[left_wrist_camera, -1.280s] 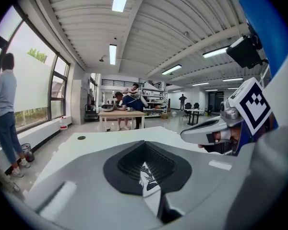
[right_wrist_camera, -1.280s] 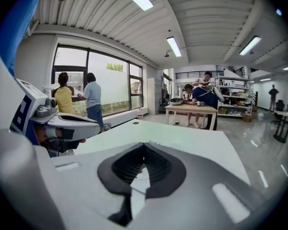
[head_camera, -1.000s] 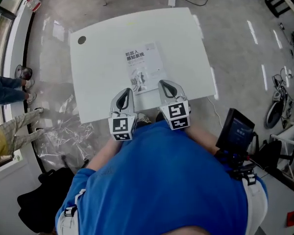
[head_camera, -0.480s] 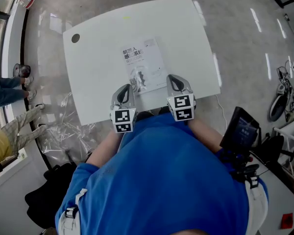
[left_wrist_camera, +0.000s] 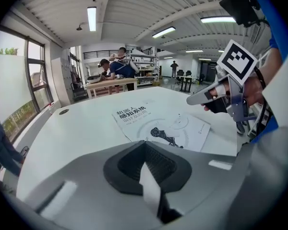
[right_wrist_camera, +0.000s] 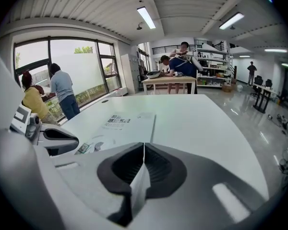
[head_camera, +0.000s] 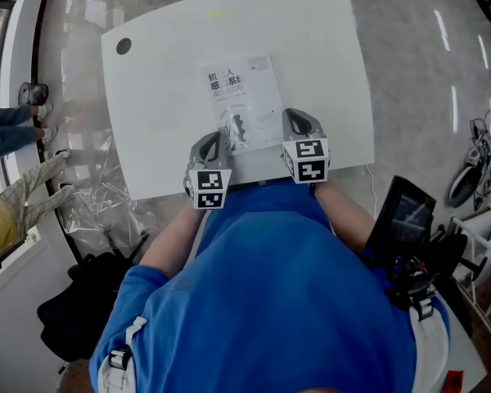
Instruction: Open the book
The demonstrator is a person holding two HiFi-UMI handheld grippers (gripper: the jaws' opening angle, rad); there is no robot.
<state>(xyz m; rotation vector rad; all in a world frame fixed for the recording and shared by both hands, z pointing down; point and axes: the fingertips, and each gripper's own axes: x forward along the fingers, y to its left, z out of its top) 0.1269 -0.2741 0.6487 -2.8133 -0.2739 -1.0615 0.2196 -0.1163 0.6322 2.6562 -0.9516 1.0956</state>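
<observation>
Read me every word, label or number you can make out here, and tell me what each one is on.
"机器人": top title line on the cover of the book.
"感知系统": second title line, same cover.
Smaller third line and the fine print near the cover's edge: too blurred to read.
Nothing else legible.

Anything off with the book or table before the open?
Nothing damaged or spilled. The book lies closed and flat, cover up, near the front edge of the table. The only untidy thing is crumpled clear plastic sheeting on the floor, at the left of the head view.
</observation>
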